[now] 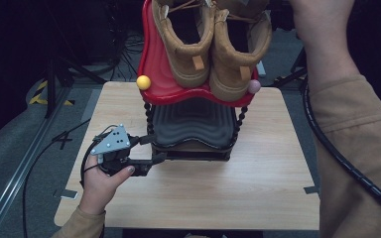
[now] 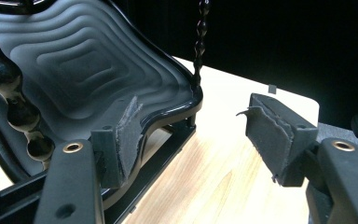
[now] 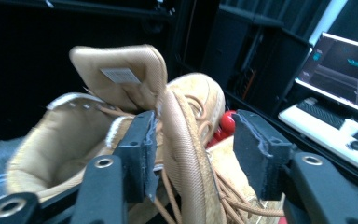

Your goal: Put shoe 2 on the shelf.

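Currently the pair of tan boots [image 1: 213,44] sits on the red top tray [image 1: 154,64] of a two-tier shoe rack, heels toward the person. All places below are given relative to that rack.

Right hand-held gripper [image 3: 196,140]: up at the top tier, jaws spread wide, with the padded collar of the right boot [image 3: 186,154] standing between them. The left pad lies against or very near the collar and the right pad stands apart from it, so I read this as released, not gripping. In the high view the right forearm [image 1: 322,44] reaches up past the rack's right side.

Left hand-held gripper [image 1: 151,148]: low at the rack's front left corner, jaws apart with nothing between them, one tip just beside the rim of the black lower tray [image 2: 98,70].

Judgement on the step in hand: a boot has been set down and let go. To do it well, draw the right gripper straight back and up off the collar so no pad snags the laces [image 3: 228,196] or tips the boot. The sole should sit fully inside the tray's raised rim, clear of the pink ball finial [image 1: 254,87]. The left gripper could steady the rack frame, since the load sits high.

Surface: light wood-grain bench [image 1: 203,188], bare around the rack. Beyond the rack the room is dark, with cables on a grey floor [image 1: 10,148]. Behind the rack to the right stand a lit monitor [image 3: 345,70] and a keyboard [image 3: 321,114].
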`<state>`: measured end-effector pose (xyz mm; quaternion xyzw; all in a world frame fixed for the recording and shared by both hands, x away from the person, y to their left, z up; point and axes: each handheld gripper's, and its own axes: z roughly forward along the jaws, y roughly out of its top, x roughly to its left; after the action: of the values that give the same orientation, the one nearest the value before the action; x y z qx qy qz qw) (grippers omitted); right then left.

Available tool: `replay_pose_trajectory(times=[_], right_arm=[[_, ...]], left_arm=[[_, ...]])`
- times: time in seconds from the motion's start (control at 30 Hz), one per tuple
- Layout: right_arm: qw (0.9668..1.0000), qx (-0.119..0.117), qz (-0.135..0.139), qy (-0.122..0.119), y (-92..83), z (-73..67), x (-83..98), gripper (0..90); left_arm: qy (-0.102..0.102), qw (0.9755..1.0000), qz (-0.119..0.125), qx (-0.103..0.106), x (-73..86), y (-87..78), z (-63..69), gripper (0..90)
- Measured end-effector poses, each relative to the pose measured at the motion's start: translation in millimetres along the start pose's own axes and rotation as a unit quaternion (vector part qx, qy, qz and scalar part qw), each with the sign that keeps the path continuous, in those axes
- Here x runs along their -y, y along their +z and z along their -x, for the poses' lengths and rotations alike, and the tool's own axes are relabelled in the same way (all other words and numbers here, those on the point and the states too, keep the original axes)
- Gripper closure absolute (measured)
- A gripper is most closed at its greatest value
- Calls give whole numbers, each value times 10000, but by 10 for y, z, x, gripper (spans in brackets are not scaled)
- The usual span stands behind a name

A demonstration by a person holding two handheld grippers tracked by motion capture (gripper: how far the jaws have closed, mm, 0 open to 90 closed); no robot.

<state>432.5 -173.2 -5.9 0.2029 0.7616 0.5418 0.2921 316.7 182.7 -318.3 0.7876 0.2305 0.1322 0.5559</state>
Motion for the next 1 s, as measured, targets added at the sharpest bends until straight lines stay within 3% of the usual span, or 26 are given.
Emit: replay_pose_trajectory(times=[0.13,0.23,0.5,0.77,0.87,1.0], right_arm=[[9996,-176,197,-17,-182,-46,-16,464],[9989,-355,290,-28,-312,-111,-13,457],[9947,-935,370,-225,-630,-468,107,451],[9906,-1328,86,-313,-681,-701,299,453],[9874,-1551,-122,-290,-681,-809,473,451],[9850,-1682,-287,-237,-659,-861,626,451]], left_arm=[[-86,10000,-28,19,4,25,5,359],[-15,10000,-48,28,-1,47,2,359],[4,9999,-146,64,2,98,41,359],[37,9999,-132,76,-26,107,75,357],[38,9998,-152,81,-23,112,70,358],[18,9998,-170,80,-11,126,74,358]])
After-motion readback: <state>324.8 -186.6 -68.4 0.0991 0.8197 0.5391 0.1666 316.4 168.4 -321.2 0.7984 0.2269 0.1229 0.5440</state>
